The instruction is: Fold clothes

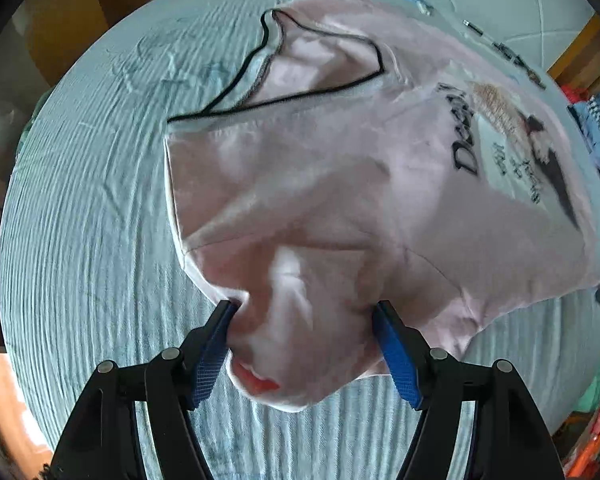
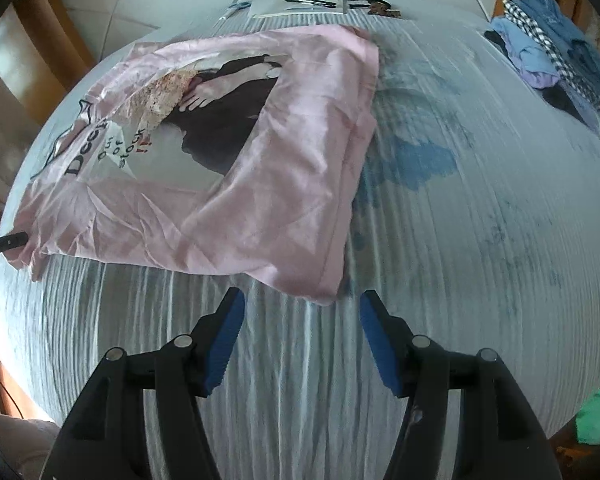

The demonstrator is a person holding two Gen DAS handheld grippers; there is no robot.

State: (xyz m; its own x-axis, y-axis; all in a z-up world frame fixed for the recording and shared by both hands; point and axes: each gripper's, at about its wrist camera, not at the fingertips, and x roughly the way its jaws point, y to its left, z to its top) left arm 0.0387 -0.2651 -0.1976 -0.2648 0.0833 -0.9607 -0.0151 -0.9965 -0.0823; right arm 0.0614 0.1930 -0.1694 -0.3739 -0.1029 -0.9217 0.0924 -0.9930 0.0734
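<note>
Left fingers (image 1: 306,308) pinching the sleeve of the shirt (image 1: 340,184); right fingers (image 2: 302,300) open, hem corner just ahead.

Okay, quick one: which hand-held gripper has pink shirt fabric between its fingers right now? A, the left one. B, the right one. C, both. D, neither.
A: a bunched fold of the pink shirt sits between the left hand-held gripper fingers, while the right hand-held gripper is open over the striped bedsheet, just short of the shirt's corner.
</note>
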